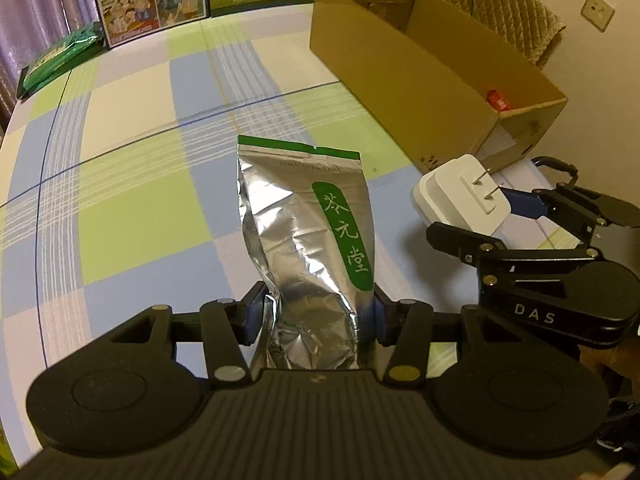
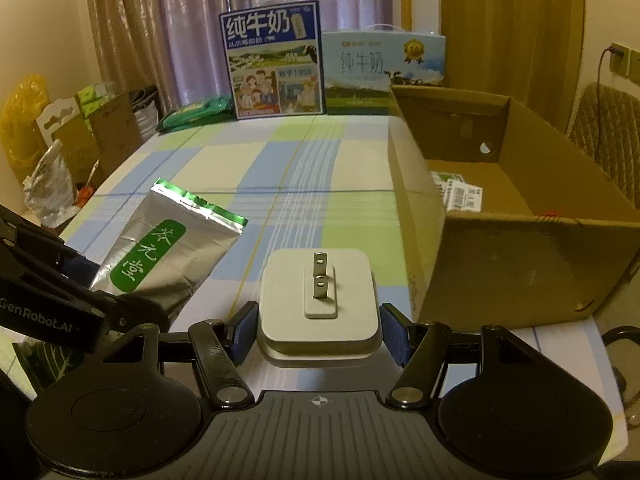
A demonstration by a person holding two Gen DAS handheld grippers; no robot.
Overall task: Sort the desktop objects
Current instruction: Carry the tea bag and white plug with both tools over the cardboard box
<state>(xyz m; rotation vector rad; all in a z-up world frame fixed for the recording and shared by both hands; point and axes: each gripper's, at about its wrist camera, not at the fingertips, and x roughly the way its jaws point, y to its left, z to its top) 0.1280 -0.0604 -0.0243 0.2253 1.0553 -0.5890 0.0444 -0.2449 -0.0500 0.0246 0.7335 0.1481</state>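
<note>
Pinching silver pouch [image 1: 308, 248] labelled "LING YUAN TANG" – left hand-held gripper [image 1: 316, 316]; right hand-held gripper [image 2: 318, 332] clamps white 2-prong plug [image 2: 318, 300].

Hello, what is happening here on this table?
A person is sorting things with two handheld grippers. The left gripper is shut on a foil pouch, and the right gripper is shut on a white charger. An open cardboard box stands to the right on the checked tablecloth.
</note>
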